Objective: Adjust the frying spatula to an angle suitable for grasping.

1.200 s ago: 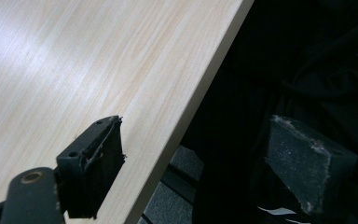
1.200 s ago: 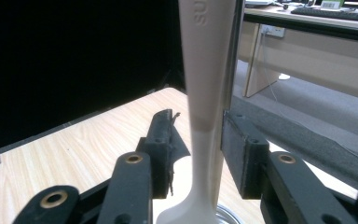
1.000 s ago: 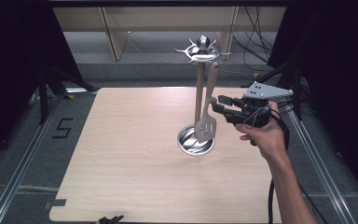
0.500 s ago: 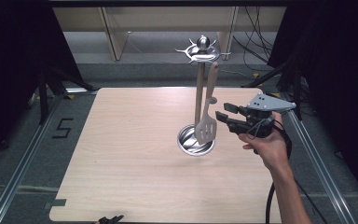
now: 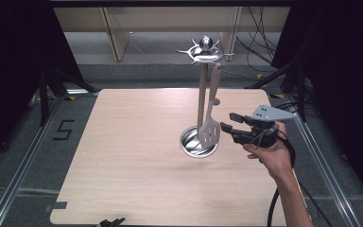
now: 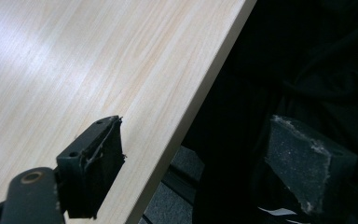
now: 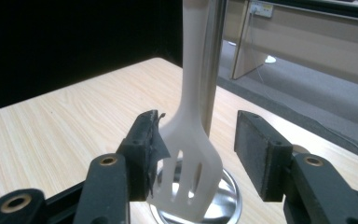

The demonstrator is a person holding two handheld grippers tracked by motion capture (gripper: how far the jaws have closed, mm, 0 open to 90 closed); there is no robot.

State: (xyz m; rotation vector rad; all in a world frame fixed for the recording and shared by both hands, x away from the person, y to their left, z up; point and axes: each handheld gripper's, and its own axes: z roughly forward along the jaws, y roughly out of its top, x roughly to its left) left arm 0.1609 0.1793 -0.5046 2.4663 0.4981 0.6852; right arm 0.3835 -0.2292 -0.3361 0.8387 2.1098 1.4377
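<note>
The slotted spatula hangs from a hook on the rack's crown, blade down over the round steel base, right in front of my right gripper. In the right gripper view the spatula blade sits between my jaws but closer to the left pad, which looks to be just at its edge; the right pad stands clear w/ a gap. The jaws have just been opening, now abt half wide, so I'm not clamping the blade. The steel pole rises just behind the handle, beyond my jaw tips, and the base lies below them. My right hand holds the gripper level, pointing at the blade from the table's right side, grey plate on top, cable trailing back along my forearm. The wooden table spreads out to the left of the rack. My left gripper is back at the table's near edge, jaws wide apart, nothing between them; one pad over the wood, the other over the dark off-table side.
</note>
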